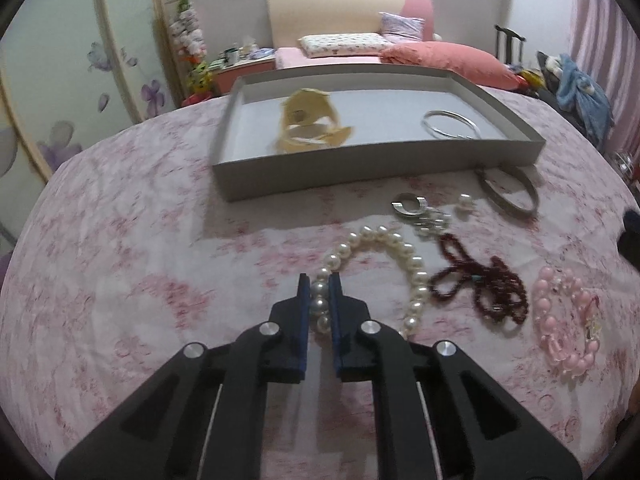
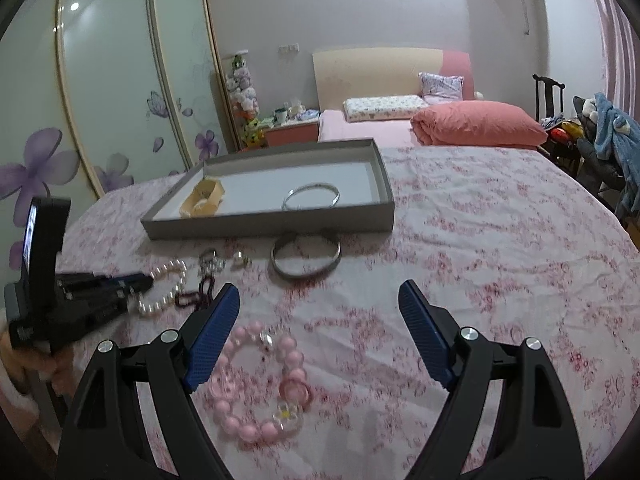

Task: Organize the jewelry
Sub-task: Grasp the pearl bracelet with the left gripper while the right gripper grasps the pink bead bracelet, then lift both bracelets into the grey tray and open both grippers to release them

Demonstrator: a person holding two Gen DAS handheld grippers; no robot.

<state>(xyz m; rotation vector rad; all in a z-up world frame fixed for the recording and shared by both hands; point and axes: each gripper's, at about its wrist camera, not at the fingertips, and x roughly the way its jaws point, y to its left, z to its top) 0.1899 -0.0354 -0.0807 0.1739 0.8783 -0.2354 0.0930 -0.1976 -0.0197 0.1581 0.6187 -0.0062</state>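
My left gripper (image 1: 319, 282) is shut on the white pearl bracelet (image 1: 416, 264), which lies on the pink floral cloth; it also shows in the right wrist view (image 2: 170, 284). A grey tray (image 1: 360, 168) beyond it holds a cream bangle (image 1: 310, 122) and a thin silver bangle (image 1: 450, 123). My right gripper (image 2: 319, 294) is open and empty above a pink bead bracelet (image 2: 260, 384). A dark red bead string (image 1: 480, 284), a silver charm piece (image 1: 420, 212), a pearl earring (image 1: 465, 202) and a grey bangle (image 1: 508, 192) lie loose in front of the tray.
The tray (image 2: 280, 224) sits at the cloth's far middle. A bed with a coral quilt (image 2: 476, 122), a wardrobe with purple flowers (image 2: 100, 100) and a chair with clothes (image 2: 600, 132) stand behind.
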